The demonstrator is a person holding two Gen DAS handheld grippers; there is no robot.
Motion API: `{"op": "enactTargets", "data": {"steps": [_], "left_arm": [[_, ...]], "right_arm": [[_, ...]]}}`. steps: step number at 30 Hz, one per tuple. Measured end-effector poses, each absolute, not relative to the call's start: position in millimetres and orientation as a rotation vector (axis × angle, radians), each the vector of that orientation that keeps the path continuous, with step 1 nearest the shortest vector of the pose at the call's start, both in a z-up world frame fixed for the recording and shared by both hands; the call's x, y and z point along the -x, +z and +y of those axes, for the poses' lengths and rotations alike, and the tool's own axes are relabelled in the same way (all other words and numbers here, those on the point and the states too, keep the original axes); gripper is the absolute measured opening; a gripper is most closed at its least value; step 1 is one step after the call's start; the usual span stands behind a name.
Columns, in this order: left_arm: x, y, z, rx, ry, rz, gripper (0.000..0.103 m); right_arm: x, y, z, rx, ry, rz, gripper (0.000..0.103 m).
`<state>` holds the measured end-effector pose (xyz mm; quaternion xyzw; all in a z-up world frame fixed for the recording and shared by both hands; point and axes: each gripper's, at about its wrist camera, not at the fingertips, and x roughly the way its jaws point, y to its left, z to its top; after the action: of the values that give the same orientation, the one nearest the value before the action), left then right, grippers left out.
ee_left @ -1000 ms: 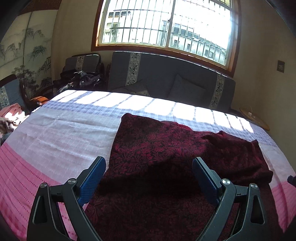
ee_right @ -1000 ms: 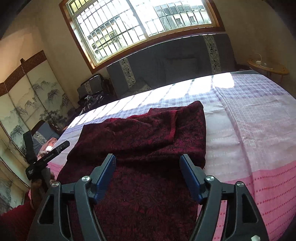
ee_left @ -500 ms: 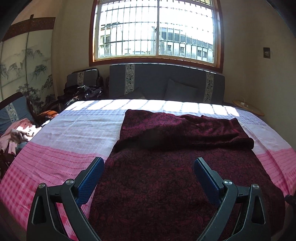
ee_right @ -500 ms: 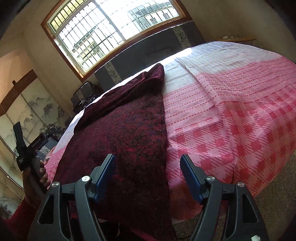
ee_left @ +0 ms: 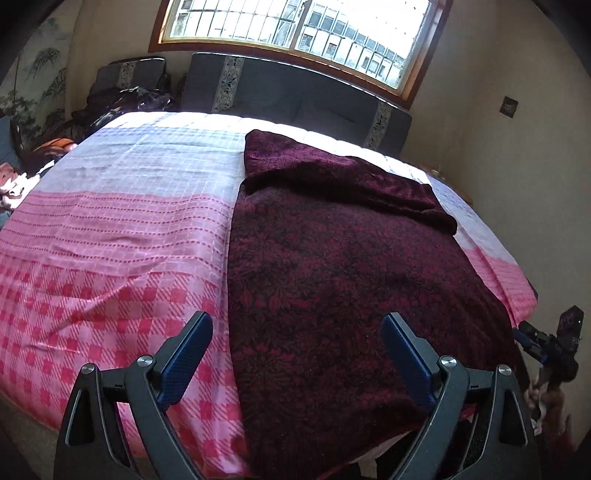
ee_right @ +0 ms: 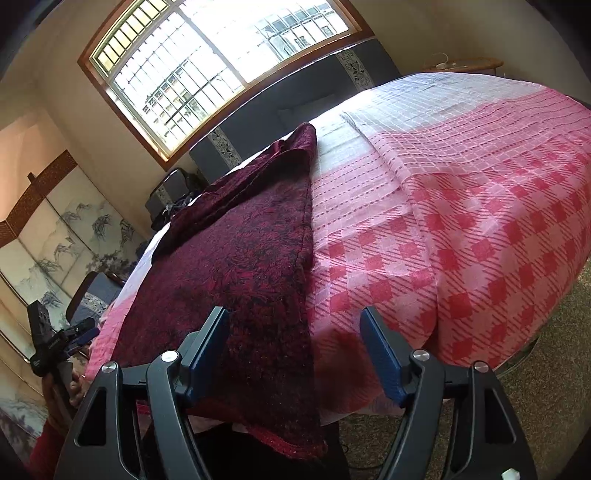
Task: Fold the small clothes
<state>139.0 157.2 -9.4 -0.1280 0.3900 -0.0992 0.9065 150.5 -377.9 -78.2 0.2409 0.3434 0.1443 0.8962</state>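
Dark red garment [ee_left: 332, 258] spread on bed [ee_left: 110, 240], far end folded over, near hem overhanging edge. Left tool [ee_left: 295, 354] closing, gripping nothing; right tool [ee_right: 295, 347] released. Only right view shows carpet [ee_right: 554, 369], folding screen [ee_right: 55, 221]. Barred window [ee_left: 295, 22] behind.

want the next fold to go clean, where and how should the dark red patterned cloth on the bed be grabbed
Probably by the near hem of the dark red patterned cloth, at its two bottom corners, coming in from the foot of the pink checked bedspread. That hem hangs over the bed edge, so a pad can slip under it. The right tool already straddles its corner, open; the left tool, now closing, holds nothing yet.
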Motion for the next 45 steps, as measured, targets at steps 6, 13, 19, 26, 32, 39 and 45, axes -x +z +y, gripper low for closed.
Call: {"op": "enactTargets", "data": {"steps": [6, 13, 19, 26, 32, 39, 45], "left_arm": [[-119, -32, 170, 0.34, -0.267, 0.918, 0.079], [-80, -46, 151, 0.344, -0.306, 0.894, 0.079], [-66, -66, 162, 0.456, -0.334, 0.912, 0.079], [-71, -76, 161, 0.551, -0.387, 0.884, 0.058], [-69, -68, 154, 0.465, -0.326, 0.856, 0.013], [-66, -50, 160, 0.497, -0.376, 0.779, 0.013], [-74, -64, 153, 0.468, -0.356, 0.864, 0.029]], "right_arm": [[-149, -81, -382, -0.526, 0.33, 0.72, 0.072], [-149, -103, -381, -0.58, 0.393, 0.824, 0.074], [-149, -119, -379, -0.655, 0.459, 0.857, 0.074], [-153, -117, -364, -0.649, 0.534, 0.855, 0.064], [-155, -109, -358, -0.628, 0.545, 0.854, 0.012], [-152, -99, -363, -0.632, 0.593, 0.831, 0.012], [-162, -107, -355, -0.647, 0.608, 0.895, 0.03]]}}
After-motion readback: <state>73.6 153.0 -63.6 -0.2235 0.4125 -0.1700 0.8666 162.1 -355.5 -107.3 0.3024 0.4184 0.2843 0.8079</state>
